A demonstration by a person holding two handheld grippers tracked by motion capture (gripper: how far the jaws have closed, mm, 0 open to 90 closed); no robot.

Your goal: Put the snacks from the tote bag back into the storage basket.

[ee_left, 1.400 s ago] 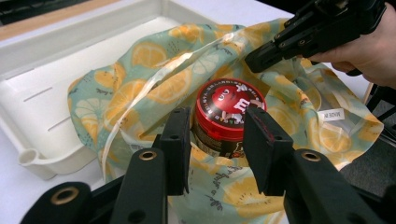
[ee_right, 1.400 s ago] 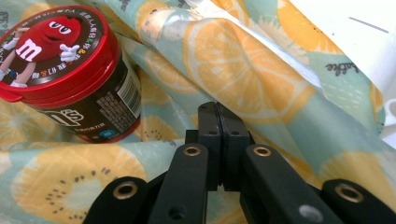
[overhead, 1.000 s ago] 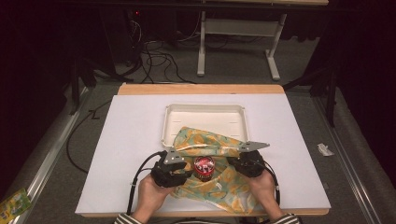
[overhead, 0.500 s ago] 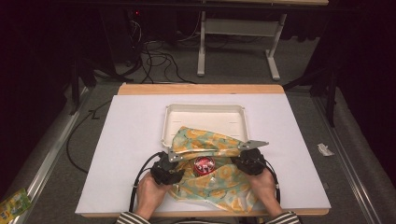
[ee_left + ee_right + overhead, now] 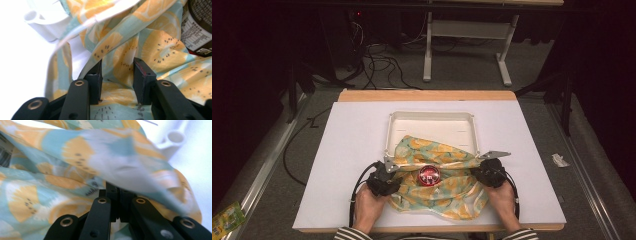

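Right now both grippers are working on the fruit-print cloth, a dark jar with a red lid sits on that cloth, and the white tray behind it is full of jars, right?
Not quite: the white tray holds no jars; the high view shows its floor bare apart from the fruit-print cloth draped over its near edge. The rest stands: the left gripper and right gripper are at the cloth, and the red-lidded jar sits on it.

White tray (image 5: 430,119), floor cables (image 5: 377,57)

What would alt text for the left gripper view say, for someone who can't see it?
Two black jaws of the left gripper stand apart around a fold of fruit-print cloth in orange and pale teal. A dark jar with a printed label sits at the upper right, and the corner of a white tray at the upper left.
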